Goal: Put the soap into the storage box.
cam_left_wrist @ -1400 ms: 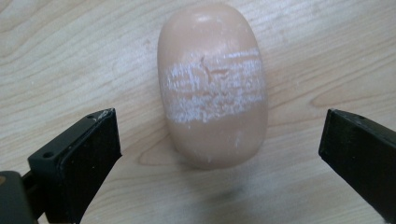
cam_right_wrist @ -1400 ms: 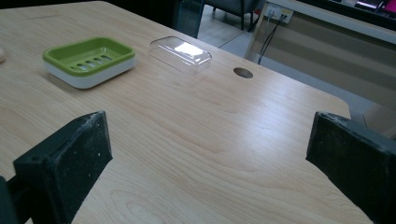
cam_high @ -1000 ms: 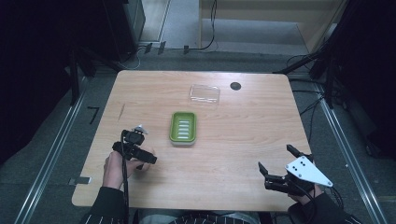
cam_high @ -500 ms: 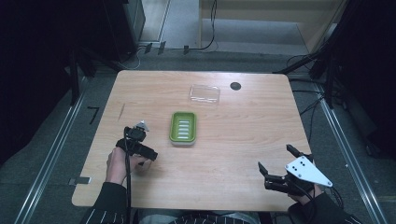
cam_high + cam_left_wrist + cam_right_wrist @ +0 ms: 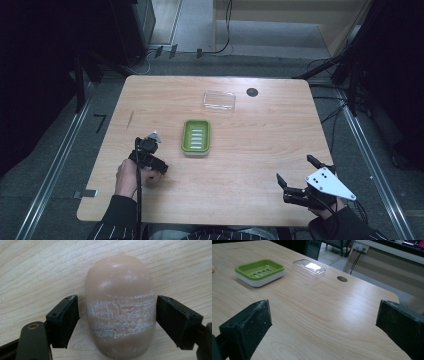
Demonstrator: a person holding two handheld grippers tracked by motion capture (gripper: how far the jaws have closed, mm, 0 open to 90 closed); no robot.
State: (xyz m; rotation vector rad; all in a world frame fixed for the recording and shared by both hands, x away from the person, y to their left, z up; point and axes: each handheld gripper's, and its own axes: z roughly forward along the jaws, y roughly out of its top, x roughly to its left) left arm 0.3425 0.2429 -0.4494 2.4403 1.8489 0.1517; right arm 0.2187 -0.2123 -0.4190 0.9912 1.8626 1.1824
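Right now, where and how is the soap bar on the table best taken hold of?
Probably across the soap bar's short width, from above: it lies flat on the table, its long sides facing the left gripper's closing, not yet touching jaws.

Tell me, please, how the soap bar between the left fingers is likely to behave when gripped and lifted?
The soap looks solid, so it should probably stay stiff. Its rounded, smooth sides may slip between the flat fingers, which have just been closing around it with small gaps left. The dry, cracked white band across it hints that the surface might flake or dent under a hard squeeze.
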